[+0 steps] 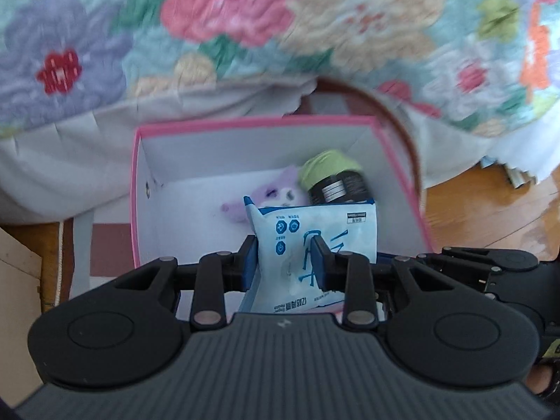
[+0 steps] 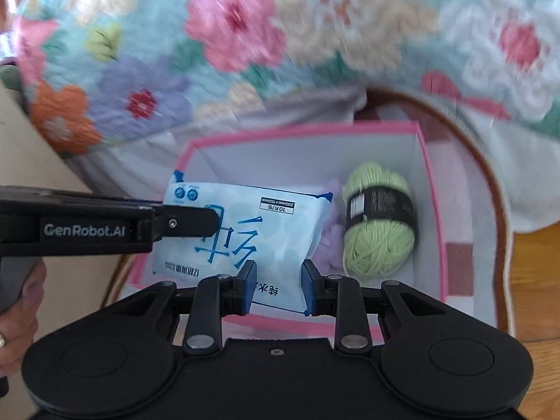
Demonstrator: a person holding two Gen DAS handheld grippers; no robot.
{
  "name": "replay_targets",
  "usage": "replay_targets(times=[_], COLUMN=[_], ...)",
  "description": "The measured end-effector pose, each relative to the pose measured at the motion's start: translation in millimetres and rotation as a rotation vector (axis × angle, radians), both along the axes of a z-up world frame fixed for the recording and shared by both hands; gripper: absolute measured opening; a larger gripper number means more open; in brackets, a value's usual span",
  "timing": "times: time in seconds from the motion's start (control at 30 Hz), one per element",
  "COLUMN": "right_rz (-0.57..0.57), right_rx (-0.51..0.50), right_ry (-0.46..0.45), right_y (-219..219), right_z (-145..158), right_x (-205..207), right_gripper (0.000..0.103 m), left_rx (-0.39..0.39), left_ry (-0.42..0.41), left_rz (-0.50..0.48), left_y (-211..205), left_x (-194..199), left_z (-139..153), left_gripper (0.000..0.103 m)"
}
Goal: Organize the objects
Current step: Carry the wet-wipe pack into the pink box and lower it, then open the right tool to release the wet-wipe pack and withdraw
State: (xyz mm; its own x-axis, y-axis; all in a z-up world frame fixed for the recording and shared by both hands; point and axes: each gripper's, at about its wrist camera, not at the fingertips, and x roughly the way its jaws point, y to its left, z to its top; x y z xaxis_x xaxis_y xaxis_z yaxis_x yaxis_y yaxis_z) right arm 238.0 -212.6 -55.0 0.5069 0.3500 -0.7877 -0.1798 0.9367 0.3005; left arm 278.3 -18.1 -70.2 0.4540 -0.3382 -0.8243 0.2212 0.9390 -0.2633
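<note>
Blue-padded left gripper [image 1: 284, 262] clamped on a wipes pack [image 1: 315, 241] over a pink box [image 1: 402, 189].

Its pads pinch the white-and-blue pack, which hangs tilted above the near part of the open box. The right gripper [image 2: 278, 285] sits just beside the pack's lower edge with its jaws drawn together; whether they pinch the pack cannot be told. Beyond the pack, inside the box, lie a green yarn ball [image 2: 379, 229] with a black band and a purple plush toy [image 1: 276, 194], touching each other. Past the box hangs a floral quilt [image 1: 227, 17]; a wooden floor [image 1: 490, 217] shows to the right.
</note>
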Motion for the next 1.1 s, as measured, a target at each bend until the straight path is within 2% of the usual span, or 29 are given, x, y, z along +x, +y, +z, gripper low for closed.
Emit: replay_targets(times=[0.2, 0.33, 0.6, 0.7, 0.77, 0.9, 1.1], right_rz=[0.003, -0.002, 0.011, 0.002, 0.002, 0.018, 0.028], right_rx=[0.006, 0.016, 0.001, -0.007, 0.007, -0.038, -0.050], right_ry=[0.090, 0.144, 0.186, 0.164, 0.132, 0.053, -0.023], right_y=[7, 9, 16, 12, 8, 2, -11], right_z=[-40, -60, -80, -67, -53, -18, 37], right_x=[21, 33, 42, 36, 32, 19, 0], right_gripper=[0.033, 0.033, 0.033, 0.037, 0.038, 0.041, 0.047], left_rx=[0.032, 0.024, 0.101, 0.112, 0.110, 0.097, 0.081], left_ry=[0.096, 0.167, 0.147, 0.160, 0.141, 0.111, 0.043], left_rz=[-0.009, 0.010, 0.026, 0.030, 0.024, 0.025, 0.011], left_y=[2, 6, 6, 4, 4, 6, 9], left_x=[18, 24, 25, 23, 20, 13, -5], left_z=[-44, -65, -76, -71, -61, -32, 28], left_gripper=[0.031, 0.031, 0.036, 0.036, 0.036, 0.036, 0.040])
